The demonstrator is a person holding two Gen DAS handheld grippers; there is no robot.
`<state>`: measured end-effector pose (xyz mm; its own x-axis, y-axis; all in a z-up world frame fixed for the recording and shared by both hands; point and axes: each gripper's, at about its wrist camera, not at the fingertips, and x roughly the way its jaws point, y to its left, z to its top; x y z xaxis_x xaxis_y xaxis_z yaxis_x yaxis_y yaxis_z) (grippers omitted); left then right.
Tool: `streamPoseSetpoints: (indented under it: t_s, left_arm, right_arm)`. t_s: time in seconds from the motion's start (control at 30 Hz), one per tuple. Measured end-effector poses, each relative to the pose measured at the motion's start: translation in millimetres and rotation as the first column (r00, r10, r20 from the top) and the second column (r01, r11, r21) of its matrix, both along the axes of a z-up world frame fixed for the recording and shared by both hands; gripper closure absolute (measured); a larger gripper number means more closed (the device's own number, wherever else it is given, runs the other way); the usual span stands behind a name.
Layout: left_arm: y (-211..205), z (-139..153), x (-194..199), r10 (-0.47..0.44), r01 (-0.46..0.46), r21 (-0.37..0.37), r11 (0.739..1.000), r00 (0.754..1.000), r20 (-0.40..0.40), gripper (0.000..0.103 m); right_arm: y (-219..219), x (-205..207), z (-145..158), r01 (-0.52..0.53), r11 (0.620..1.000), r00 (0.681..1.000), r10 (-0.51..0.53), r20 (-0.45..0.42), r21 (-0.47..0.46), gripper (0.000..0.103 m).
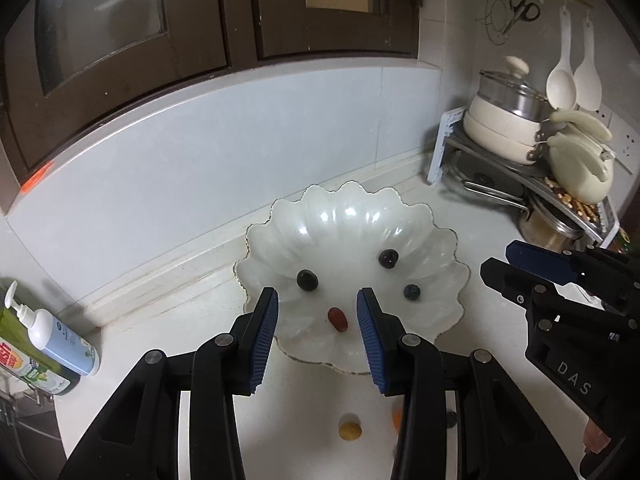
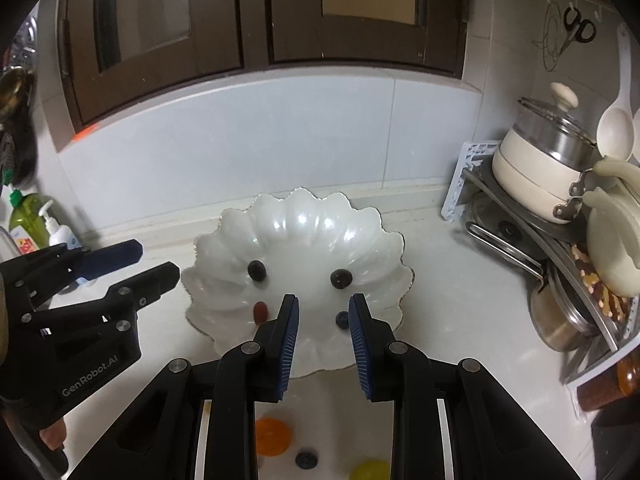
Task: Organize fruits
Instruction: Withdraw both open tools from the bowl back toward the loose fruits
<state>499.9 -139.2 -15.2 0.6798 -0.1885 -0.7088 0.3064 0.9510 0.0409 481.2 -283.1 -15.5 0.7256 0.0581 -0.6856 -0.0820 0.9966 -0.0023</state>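
A white scalloped dish (image 1: pixel 440 248) (image 2: pixel 384 232) sits on the pale counter. In it lie two dark round berries (image 1: pixel 305 280) (image 1: pixel 387 258), a blueberry (image 1: pixel 412 292) and a red oblong fruit (image 1: pixel 338 319). On the counter in front of the dish are a yellow fruit (image 2: pixel 368 471), an orange fruit (image 2: pixel 271 436) and another blueberry (image 2: pixel 306 460). My left gripper (image 1: pixel 317 304) hovers over the dish's near edge, open and empty. My right gripper (image 2: pixel 323 304) hovers beside it, its jaws a narrow gap apart with nothing between. Each shows in the other's view: the right gripper (image 1: pixel 498 259), the left gripper (image 2: pixel 158 259).
Soap bottles (image 1: pixel 60 340) stand at the counter's left end. A corner rack (image 2: pixel 520 216) with pots, lids and ladles fills the right side. A tiled backsplash and dark cabinets rise behind the dish. A person's fingers (image 2: pixel 52 436) hold the left gripper.
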Motion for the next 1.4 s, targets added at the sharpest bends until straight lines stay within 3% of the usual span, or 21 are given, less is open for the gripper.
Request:
streamPoseSetpoints:
  t_s: [0.73,1.4]
  left_arm:
    - [12.7,21.4,-78.7,-0.046,0.050,-0.046,0.998,0.994,0.102,0.061]
    - [10.8,16.2,-132.2,-0.071,0.074,-0.014,0.997,0.985,0.157,0.057]
  right_arm:
    - [3.6,-81.1,21.2,0.010,1.000,0.991,-0.012,0.133,0.022,0.076]
    - [-0.7,-128.8,15.2,0.004,0.999,0.985,-0.011,0.174,0.041,0.076]
